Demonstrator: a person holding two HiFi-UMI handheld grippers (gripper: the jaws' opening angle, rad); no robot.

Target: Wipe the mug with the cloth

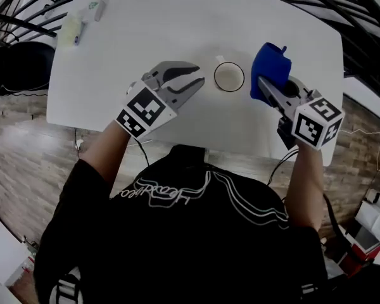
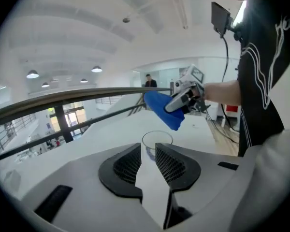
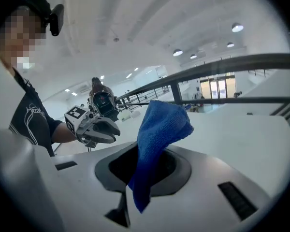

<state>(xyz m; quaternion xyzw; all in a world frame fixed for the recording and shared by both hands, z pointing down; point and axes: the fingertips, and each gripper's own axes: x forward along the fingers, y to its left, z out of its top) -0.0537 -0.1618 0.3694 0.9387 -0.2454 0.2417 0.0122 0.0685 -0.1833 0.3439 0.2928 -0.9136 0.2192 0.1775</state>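
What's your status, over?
Left tongs open, empty, beside pale round mug. Right tongs shut on blue fabric cloth, not touching mug. Nothing in the way.

Looking down from my head, everything is dim and greyish. The white rounded bench (image 1: 114, 56) is evenly lit with barely a shadow, and the edges curve and darken. My claw views are far brighter: round ceiling lamps (image 2: 32, 74) and daylight through glazing wash the hall pale. Their corners go black and the dark curved railing (image 2: 63, 103) bows. The blue microfibre cloth (image 3: 159, 124) in my right claw (image 3: 144, 170) is sharp, while the distance is soft.
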